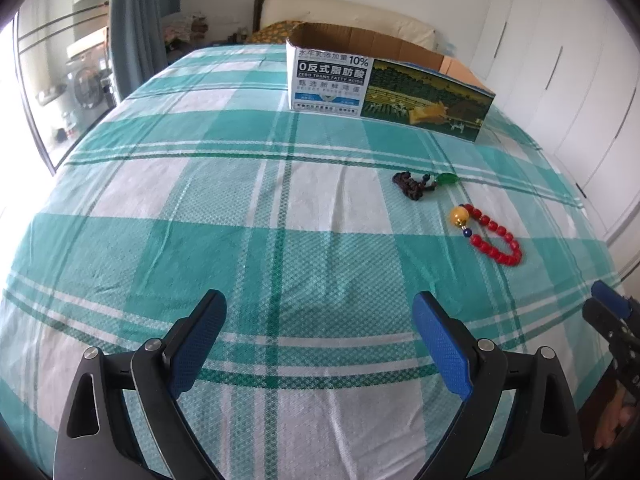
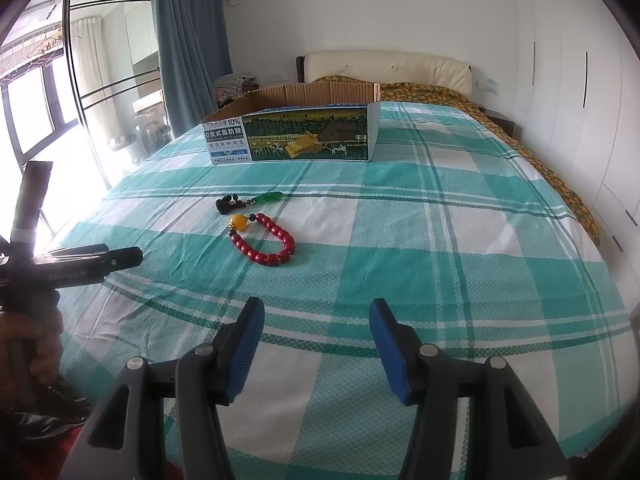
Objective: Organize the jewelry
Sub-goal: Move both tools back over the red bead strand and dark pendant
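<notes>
Both grippers hover above the bed with nothing held. On the left gripper (image 1: 318,300), the blue-padded black jaws stand wide apart over the teal-and-white checked bedsheet (image 1: 224,216), with only cloth between them. Likewise the right gripper (image 2: 316,306) has its blue pads parted and empty, pointing down at the same sheet.

Ahead of the grippers, two pieces of jewelry lie on the sheet. One is a red bead bracelet with a large yellow bead and a small dark blue bead (image 1: 494,232), lying in an open loop. Just beyond it, near but not touching, lies a green pendant on a bunched dark brown cord (image 1: 424,182). In the right wrist view the bracelet (image 2: 266,240) sits left of centre, with the pendant and cord (image 2: 248,201) just behind it.

Farther back on the bed stands an open cardboard box printed with a farm scene and Chinese text (image 1: 384,84), well apart from the jewelry.
</notes>
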Action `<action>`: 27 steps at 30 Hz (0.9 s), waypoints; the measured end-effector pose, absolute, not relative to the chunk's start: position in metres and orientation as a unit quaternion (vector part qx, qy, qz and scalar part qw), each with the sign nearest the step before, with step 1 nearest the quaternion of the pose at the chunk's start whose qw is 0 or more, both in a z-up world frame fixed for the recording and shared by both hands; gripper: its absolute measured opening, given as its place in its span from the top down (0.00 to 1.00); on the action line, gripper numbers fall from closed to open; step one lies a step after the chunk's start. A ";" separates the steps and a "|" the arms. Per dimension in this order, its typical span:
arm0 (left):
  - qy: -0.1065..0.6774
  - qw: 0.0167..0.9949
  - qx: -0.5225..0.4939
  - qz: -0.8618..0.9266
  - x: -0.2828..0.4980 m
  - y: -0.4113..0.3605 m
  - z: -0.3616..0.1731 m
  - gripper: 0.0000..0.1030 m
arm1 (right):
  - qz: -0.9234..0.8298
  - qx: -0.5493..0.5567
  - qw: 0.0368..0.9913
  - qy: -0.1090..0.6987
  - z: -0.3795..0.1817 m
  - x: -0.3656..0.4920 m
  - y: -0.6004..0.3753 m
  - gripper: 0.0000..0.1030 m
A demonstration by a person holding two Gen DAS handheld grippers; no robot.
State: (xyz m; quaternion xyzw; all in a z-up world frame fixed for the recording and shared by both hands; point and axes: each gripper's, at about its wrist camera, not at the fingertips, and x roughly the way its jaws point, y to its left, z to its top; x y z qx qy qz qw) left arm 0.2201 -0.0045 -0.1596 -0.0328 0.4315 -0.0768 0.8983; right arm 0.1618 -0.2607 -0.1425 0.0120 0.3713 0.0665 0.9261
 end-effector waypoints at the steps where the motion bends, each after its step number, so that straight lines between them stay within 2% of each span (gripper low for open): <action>1: 0.431 0.898 -0.034 -0.076 0.220 -0.004 -0.160 0.08 | 0.067 0.012 0.926 0.371 -0.143 0.162 -0.261 0.46; 27: 0.420 0.905 -0.025 -0.063 0.213 -0.002 -0.156 0.08 | 0.068 0.013 0.928 0.365 -0.146 0.156 -0.258 0.46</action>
